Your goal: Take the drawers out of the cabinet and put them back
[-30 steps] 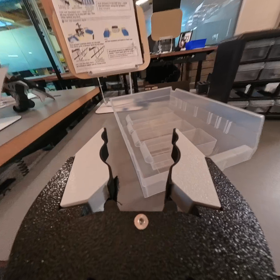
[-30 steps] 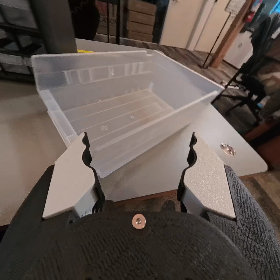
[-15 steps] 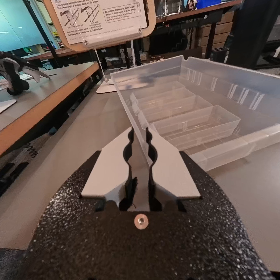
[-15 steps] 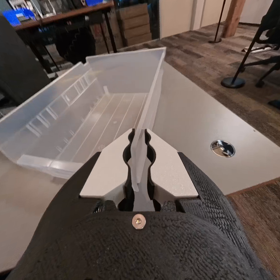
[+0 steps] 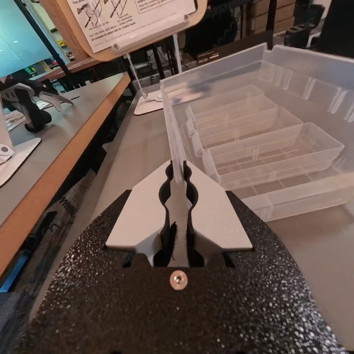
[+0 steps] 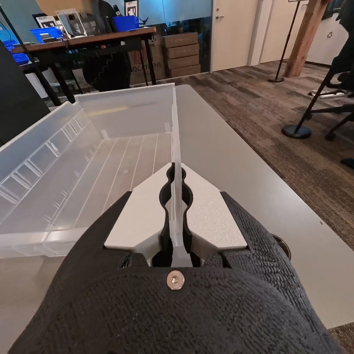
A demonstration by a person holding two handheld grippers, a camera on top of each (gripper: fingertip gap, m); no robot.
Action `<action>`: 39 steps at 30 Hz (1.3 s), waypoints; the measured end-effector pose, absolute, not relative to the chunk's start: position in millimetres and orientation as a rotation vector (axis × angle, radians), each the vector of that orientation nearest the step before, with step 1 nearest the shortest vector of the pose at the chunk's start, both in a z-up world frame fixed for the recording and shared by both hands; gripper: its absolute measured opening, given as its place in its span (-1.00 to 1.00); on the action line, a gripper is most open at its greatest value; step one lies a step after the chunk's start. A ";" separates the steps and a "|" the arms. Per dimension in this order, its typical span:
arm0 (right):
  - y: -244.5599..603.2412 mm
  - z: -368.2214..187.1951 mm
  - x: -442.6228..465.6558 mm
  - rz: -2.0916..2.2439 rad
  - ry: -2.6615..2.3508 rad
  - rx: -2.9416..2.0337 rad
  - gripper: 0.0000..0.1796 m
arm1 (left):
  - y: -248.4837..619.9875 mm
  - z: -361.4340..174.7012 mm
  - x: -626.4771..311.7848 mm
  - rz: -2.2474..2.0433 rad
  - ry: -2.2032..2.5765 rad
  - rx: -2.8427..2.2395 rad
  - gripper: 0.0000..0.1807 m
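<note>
In the left wrist view, a large clear plastic drawer (image 5: 306, 92) lies on the grey table (image 5: 134, 153). It holds several small clear drawers (image 5: 268, 153) side by side. My left gripper (image 5: 177, 164) is shut on its left side wall (image 5: 170, 122). In the right wrist view, a large clear drawer (image 6: 115, 172) shows an empty ribbed floor. My right gripper (image 6: 176, 166) is shut on its right side wall (image 6: 175, 124). I cannot tell whether both views show the same drawer. Neither view shows the other gripper.
A sign board (image 5: 134, 19) stands on a white base (image 5: 149, 105) behind the drawer. A second table (image 5: 76, 124) at the left carries another gripper tool (image 5: 28, 101). The black cabinet (image 6: 15, 86) stands at the left. A floor stand (image 6: 296, 130) is past the table's right edge.
Both grippers were open a second ago. Each has moved in and closed on a side wall of a clear drawer. The right view has swung to look along that wall.
</note>
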State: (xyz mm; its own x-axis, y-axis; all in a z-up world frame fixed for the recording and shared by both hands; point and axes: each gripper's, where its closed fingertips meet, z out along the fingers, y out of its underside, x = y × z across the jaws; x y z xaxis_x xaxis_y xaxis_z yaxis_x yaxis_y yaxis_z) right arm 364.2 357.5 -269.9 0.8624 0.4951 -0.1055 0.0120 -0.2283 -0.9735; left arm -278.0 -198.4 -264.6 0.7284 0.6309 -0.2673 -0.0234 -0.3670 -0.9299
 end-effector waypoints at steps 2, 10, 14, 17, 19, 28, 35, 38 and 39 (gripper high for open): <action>357.5 -269.2 365.2 0.453 -0.386 -1.747 -0.97 | -203.8 -264.6 -289.2 0.736 -0.472 -1.840 -0.92; 326.5 -208.7 402.2 0.269 -0.222 -1.463 -0.42 | -225.8 -239.4 -294.6 0.880 -0.544 -1.685 -0.42; 294.0 -168.6 385.6 0.293 -0.236 -1.285 -0.42 | -217.8 -202.4 -261.8 0.829 -0.513 -1.513 -0.34; 266.8 -155.0 333.9 0.354 -0.351 -1.190 -0.42 | -188.5 -177.5 -226.1 0.790 -0.402 -1.452 -0.34; 241.6 -155.6 284.1 0.431 -0.475 -1.144 -0.42 | -163.3 -167.1 -201.2 0.770 -0.308 -1.442 -0.35; 124.8 -194.9 115.7 0.676 -1.007 -0.942 -0.42 | -46.6 -190.7 -91.9 0.388 -0.014 -1.538 -0.35; 145.4 -223.6 56.6 0.679 -1.071 -0.990 -0.42 | 22.0 -188.4 -51.2 0.150 0.022 -1.554 -0.34; 183.5 -238.5 39.6 0.592 -1.024 -1.125 -0.52 | 45.9 -201.4 -59.5 0.147 -0.051 -1.600 -0.23; 195.6 -243.5 36.5 0.540 -1.013 -1.163 -0.54 | 51.2 -207.1 -63.8 0.161 -0.070 -1.621 -0.19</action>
